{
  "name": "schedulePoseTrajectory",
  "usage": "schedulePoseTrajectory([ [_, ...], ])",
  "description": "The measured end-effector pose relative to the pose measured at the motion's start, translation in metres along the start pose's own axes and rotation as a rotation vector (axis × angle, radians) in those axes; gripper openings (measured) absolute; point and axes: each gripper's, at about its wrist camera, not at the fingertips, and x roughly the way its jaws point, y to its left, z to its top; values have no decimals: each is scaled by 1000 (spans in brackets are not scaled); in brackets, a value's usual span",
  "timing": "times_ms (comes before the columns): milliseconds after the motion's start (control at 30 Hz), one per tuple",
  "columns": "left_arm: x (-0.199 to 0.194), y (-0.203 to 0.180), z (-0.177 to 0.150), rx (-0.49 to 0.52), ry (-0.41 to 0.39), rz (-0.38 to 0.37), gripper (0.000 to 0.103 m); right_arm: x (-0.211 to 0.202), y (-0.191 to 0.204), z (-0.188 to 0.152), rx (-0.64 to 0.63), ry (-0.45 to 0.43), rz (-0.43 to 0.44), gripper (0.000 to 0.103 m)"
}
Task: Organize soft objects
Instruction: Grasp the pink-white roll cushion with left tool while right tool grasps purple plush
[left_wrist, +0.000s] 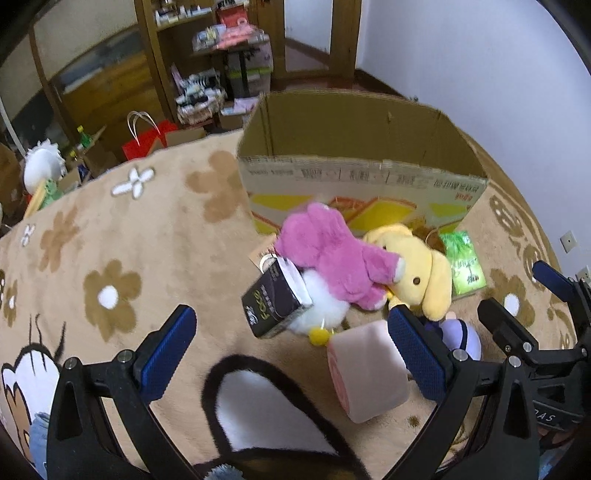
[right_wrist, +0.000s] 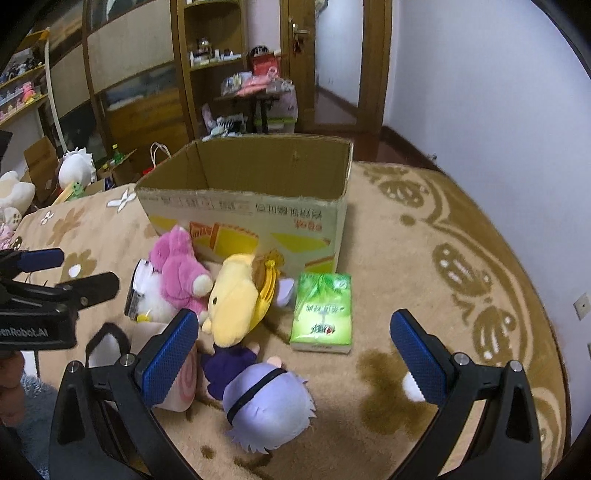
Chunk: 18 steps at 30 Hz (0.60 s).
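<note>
A heap of soft toys lies on the tan blanket in front of an open cardboard box (left_wrist: 354, 173) (right_wrist: 243, 206). It holds a pink plush (left_wrist: 332, 258) (right_wrist: 177, 273), a yellow dog plush (left_wrist: 424, 269) (right_wrist: 236, 306), a white fluffy toy (left_wrist: 325, 306), a pink roll cushion (left_wrist: 369, 376) (right_wrist: 181, 384) and a purple-haired doll (right_wrist: 266, 402) (left_wrist: 461, 336). A black carton (left_wrist: 273, 306) leans on the heap; a green tissue pack (right_wrist: 321, 314) (left_wrist: 463, 264) lies beside it. My left gripper (left_wrist: 291, 354) is open, short of the heap. My right gripper (right_wrist: 295, 354) is open above the doll.
A black-rimmed white plush ear (left_wrist: 258, 406) pokes up close to the left gripper. Beyond the blanket's far edge stand a red paper bag (left_wrist: 147, 140), wooden shelving (right_wrist: 207, 74) and a white plush (right_wrist: 75, 166). A white wall (right_wrist: 480, 92) runs along the right.
</note>
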Motion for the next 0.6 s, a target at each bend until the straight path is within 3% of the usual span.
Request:
schedulePoseTrajectory([
  [200, 16, -5, -4, 13, 63, -27, 102, 27, -6, -7, 33, 140, 44, 103],
  [600, 44, -11, -10, 21, 151, -45, 102, 52, -3, -20, 29, 290, 55, 103],
])
